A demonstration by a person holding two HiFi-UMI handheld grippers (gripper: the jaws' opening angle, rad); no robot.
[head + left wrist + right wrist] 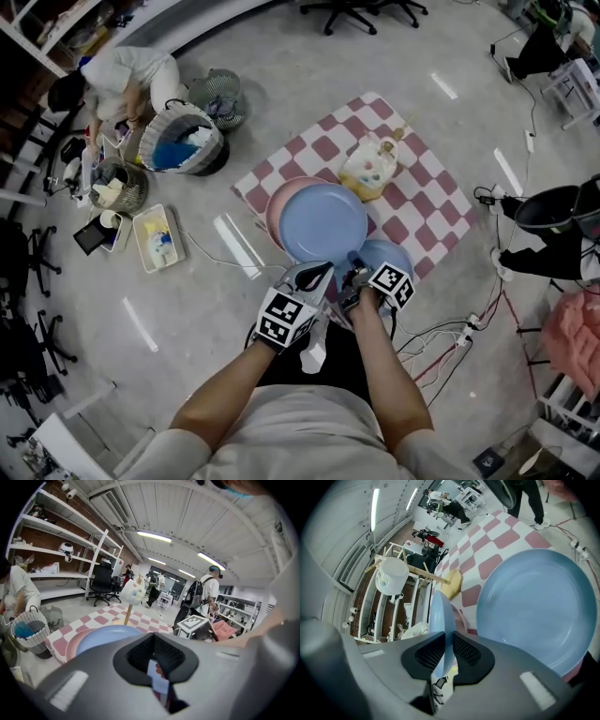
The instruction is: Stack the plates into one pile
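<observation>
A red-and-white checked cloth lies on the floor. On it rests a pink plate. A large blue plate is over the pink one, covering most of it. My right gripper is shut on this plate's near rim; in the right gripper view the rim runs edge-on between the jaws of the right gripper. A second blue plate lies flat on the cloth just to the right. My left gripper sits beside the held plate's near edge, its jaws together with only a thin slit.
A cream object on a wooden stick stands at the cloth's far side. Left of the cloth are woven baskets, a tray and a crouching person. Cables trail on the floor at the right.
</observation>
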